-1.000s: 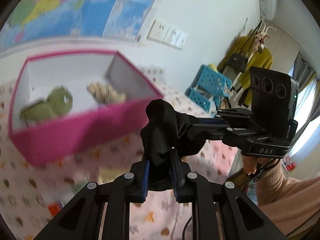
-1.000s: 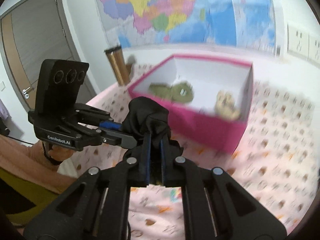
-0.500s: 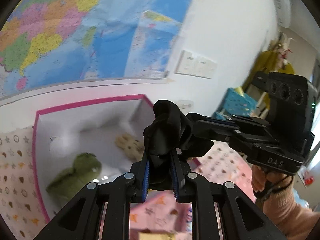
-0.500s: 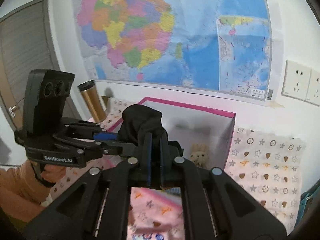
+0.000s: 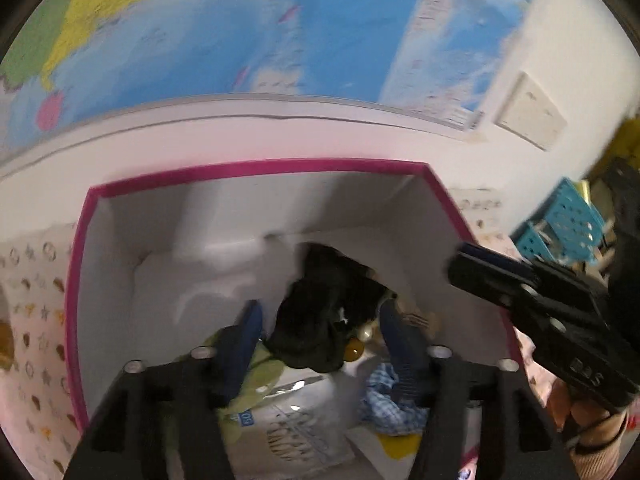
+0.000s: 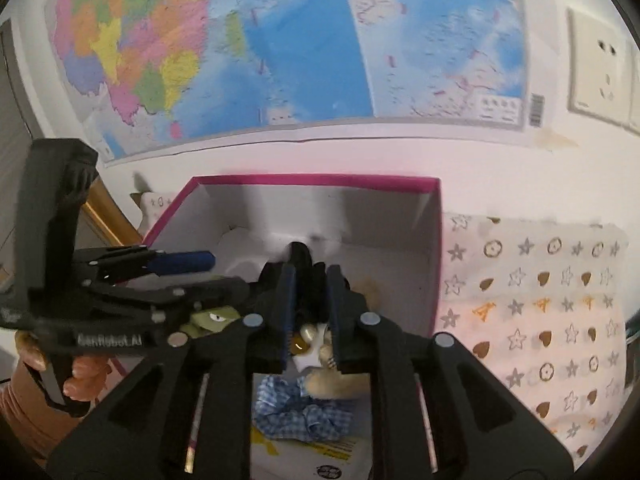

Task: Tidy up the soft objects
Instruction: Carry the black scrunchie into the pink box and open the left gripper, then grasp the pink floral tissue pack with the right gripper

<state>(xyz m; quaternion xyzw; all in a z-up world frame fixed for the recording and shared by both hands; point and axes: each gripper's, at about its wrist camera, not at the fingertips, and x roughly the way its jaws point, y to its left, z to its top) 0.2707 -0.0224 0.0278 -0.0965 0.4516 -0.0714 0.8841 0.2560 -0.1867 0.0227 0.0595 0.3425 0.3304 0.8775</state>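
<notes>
A crumpled black cloth sits inside the pink box, on top of the soft things there. My left gripper points down into the box with its jaws opening. The cloth lies between its fingers and neither pad presses it. In the left wrist view the tip of my right gripper stands clear of the cloth against the white box wall. In its own view the right gripper has its jaws opening, only a little apart, and the black cloth shows through the gap and beside the left finger.
In the box lie a green plush toy, a beige plush, a blue checked cloth and a white printed packet. A gold tumbler stands left of the box, a blue basket off to the right. A patterned cover lies under everything.
Both grippers carried the black cloth from in front of the box to over its inside. Their jaws have parted and the cloth now rests in the box.
</notes>
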